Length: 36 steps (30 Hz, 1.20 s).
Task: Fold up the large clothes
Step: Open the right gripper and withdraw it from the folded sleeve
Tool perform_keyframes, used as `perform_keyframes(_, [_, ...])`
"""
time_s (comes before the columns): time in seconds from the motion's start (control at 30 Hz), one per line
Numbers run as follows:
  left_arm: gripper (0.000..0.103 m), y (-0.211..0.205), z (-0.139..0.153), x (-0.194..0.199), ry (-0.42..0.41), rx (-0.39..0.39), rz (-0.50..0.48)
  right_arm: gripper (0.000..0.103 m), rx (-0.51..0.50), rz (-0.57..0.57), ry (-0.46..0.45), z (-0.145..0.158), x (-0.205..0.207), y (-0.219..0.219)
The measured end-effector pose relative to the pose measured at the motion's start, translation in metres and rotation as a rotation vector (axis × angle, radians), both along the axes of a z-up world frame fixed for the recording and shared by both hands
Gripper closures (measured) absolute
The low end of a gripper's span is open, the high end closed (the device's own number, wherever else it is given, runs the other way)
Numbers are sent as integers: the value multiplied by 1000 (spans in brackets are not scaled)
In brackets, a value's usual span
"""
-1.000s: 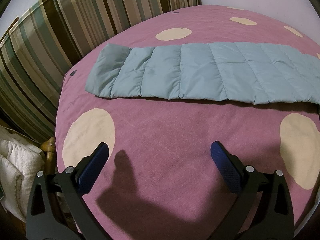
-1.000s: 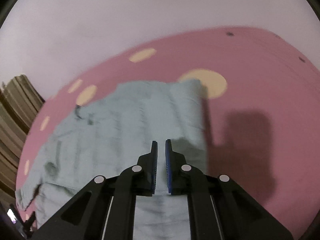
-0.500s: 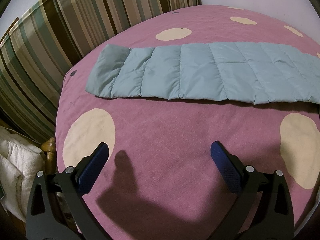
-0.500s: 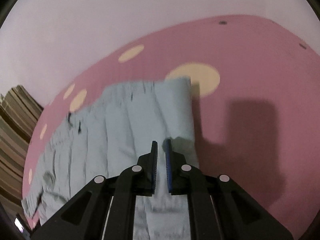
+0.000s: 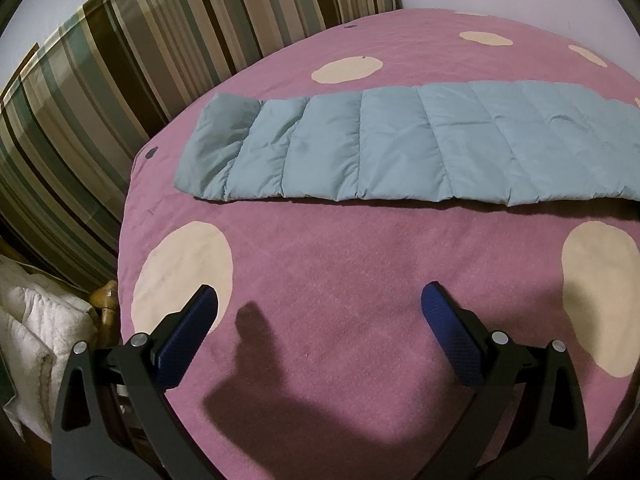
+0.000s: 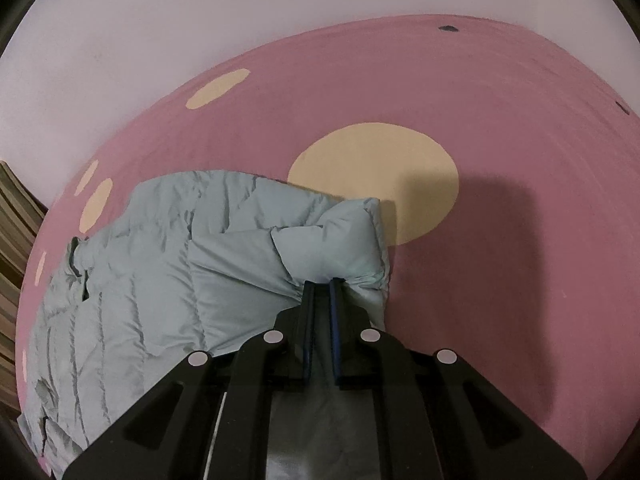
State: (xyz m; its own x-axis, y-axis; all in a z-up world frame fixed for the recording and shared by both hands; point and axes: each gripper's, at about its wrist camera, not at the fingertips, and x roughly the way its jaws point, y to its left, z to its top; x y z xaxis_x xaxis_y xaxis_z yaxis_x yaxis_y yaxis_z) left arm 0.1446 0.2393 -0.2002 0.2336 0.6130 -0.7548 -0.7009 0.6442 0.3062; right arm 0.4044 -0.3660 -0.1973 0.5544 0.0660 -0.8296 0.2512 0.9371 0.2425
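The pale blue quilted puffer garment (image 6: 224, 280) looked smooth and faintly sheeny, pinched between the matt black plastic right gripper (image 6: 320, 284). Ahead of the left gripper (image 5: 320, 304), with textured blue pads (image 5: 448, 324), lay a matt, napped pink cloth bedcover (image 5: 340, 264).

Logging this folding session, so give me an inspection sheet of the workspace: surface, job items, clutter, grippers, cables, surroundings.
Surface: pink bedspread with cream dots, smooth.
Job's things: pale blue quilted puffer jacket, lying as a long flat strip in the left view; one end bunched and lifted in the right view.
Clutter: nothing seen.
Grippers: left gripper open, above bare bedspread, apart from the jacket; right gripper shut on the jacket's edge.
Cables: nothing seen.
Surroundings: brown-and-green striped cushion behind the bed, white quilted bedding and wooden bedpost knob beside it, plain pale wall.
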Motion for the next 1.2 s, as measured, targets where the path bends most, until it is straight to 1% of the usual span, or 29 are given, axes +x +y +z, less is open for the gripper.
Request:
perform_keyframes(0.07, [2, -1, 0, 0, -2, -4, 1, 95, 20, -6, -17, 11, -11, -3])
perform_keyframes(0.13, [2, -1, 1, 0, -8, -11, 1, 93, 32, -15, -50, 23, -32, -8])
perform_keyframes(0.23, [2, -1, 1, 1, -8, -12, 1, 88, 7, -39, -75, 32, -69, -13])
perform_keyframes(0.3, [2, -1, 1, 1, -5, -10, 1, 85, 3, -53, -68, 31, -92, -20])
perform_keyframes(0.4, [2, 0, 1, 1, -7, -12, 1, 80, -59, -83, -34, 23, -119, -27])
perform_keyframes(0.5, [2, -1, 1, 2, -8, -12, 1, 73, -106, -124, -10, 17, -146, -35])
perform_keyframes(0.6, [2, -1, 1, 2, -6, -9, 1, 64, -152, -160, 16, 11, -168, -38])
perform_keyframes(0.63, [2, -1, 1, 2, -5, -9, 1, 60, -173, -170, 24, 8, -172, -37])
perform_keyframes(0.7, [2, -1, 1, 1, -6, -10, 1, 58, -217, -176, 34, 2, -178, -35])
perform_keyframes(0.73, [2, -1, 1, 1, -8, -11, 1, 56, -234, -173, 31, 1, -184, -34])
perform_keyframes(0.83, [2, 0, 0, 1, -11, -16, 2, 50, -301, -177, 20, -2, -187, -29])
perform_keyframes(0.97, [2, 1, -1, 1, -21, -31, 2, 43, -335, -200, 22, -4, -190, -29])
perform_keyframes(1.0, [2, 2, -1, 0, -30, -45, 3, 42, -339, -204, 24, -4, -190, -30])
perform_keyframes(1.07, [2, 8, -3, -3, -52, -81, 7, 36, -335, -213, 29, -6, -191, -32])
perform_keyframes(1.2, [2, 20, -4, -11, -130, -188, 16, 34, -330, -228, 29, -5, -191, -35])
